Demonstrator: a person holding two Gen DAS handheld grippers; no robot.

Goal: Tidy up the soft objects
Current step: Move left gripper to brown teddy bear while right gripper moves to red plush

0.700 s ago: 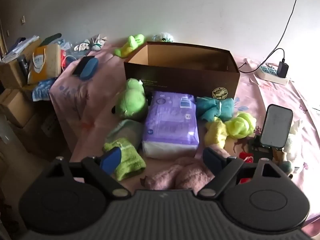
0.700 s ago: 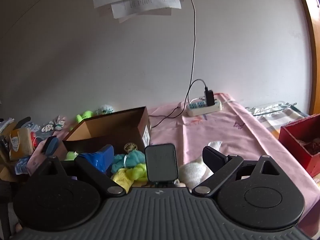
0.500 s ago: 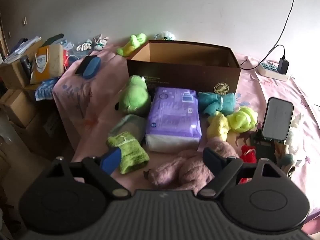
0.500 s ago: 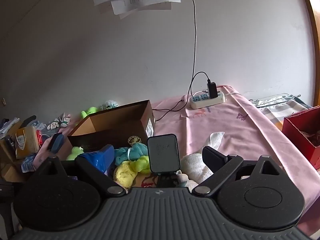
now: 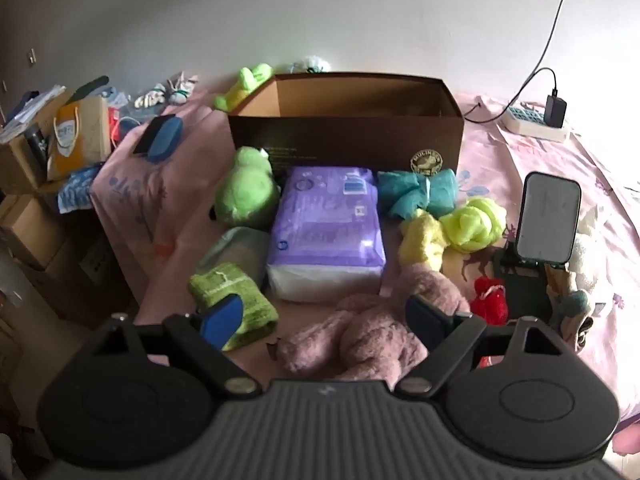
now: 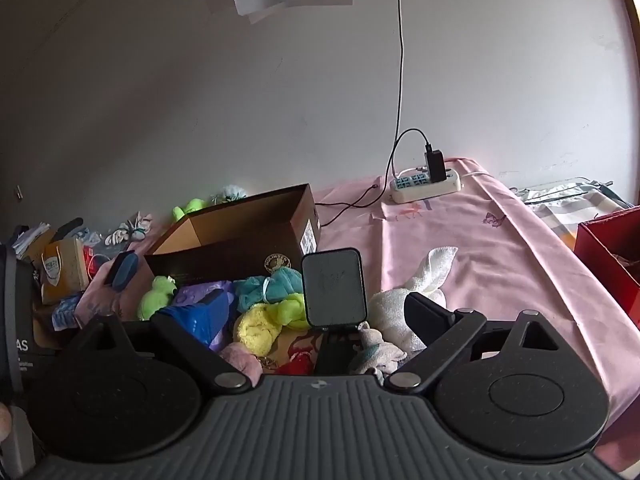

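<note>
Soft things lie on a pink-covered table in front of an open brown cardboard box point(image 5: 344, 132). In the left wrist view I see a green frog plush point(image 5: 246, 194), a purple tissue pack point(image 5: 326, 236), a folded green towel point(image 5: 236, 300), a teal cloth point(image 5: 416, 194), yellow-green cloths point(image 5: 472, 224) and a mauve plush point(image 5: 372, 336). My left gripper point(image 5: 324, 318) hangs open over the mauve plush, holding nothing. In the right wrist view my right gripper point(image 6: 312, 314) is open and empty above the pile, near a white plush point(image 6: 404, 308) and the box point(image 6: 240, 244).
A phone on a black stand point(image 5: 548, 220) rises at the right of the pile, also the phone point(image 6: 334, 288) between my right fingers' line of sight. A power strip point(image 6: 424, 182) with cable lies at the far wall. A red box point(image 6: 612, 256) stands right; clutter and cartons point(image 5: 52, 148) left.
Both grippers have drawn back and up from the pile; more of the mauve plush and the table front shows in the left view. Jaws stayed open.
</note>
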